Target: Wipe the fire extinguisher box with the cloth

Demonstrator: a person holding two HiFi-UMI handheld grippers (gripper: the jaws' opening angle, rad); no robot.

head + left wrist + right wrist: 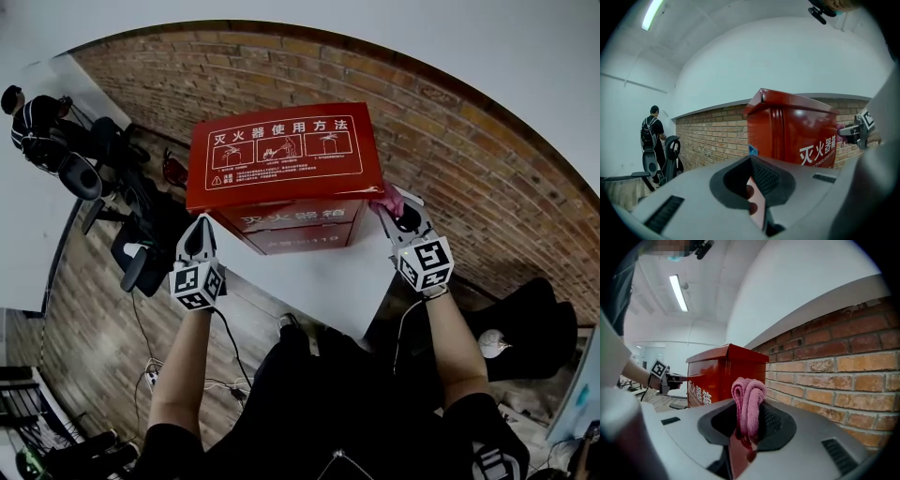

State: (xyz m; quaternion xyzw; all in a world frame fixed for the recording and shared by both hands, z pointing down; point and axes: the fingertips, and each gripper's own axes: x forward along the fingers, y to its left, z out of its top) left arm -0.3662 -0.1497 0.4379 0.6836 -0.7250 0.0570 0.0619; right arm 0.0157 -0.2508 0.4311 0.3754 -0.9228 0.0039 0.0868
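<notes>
1. A brick wall (450, 122) backs the white table (309, 281) where the red fire extinguisher box (281, 155) stands, lid down
2. The right gripper (392, 204) pinches a folded pink cloth (749, 401) at the box's right front corner; best to press the fold flat and drag it in long, overlapping strokes
3. The left gripper (199, 230), jaws together and empty, sits just beside the left front, well placed to steady the box
</notes>
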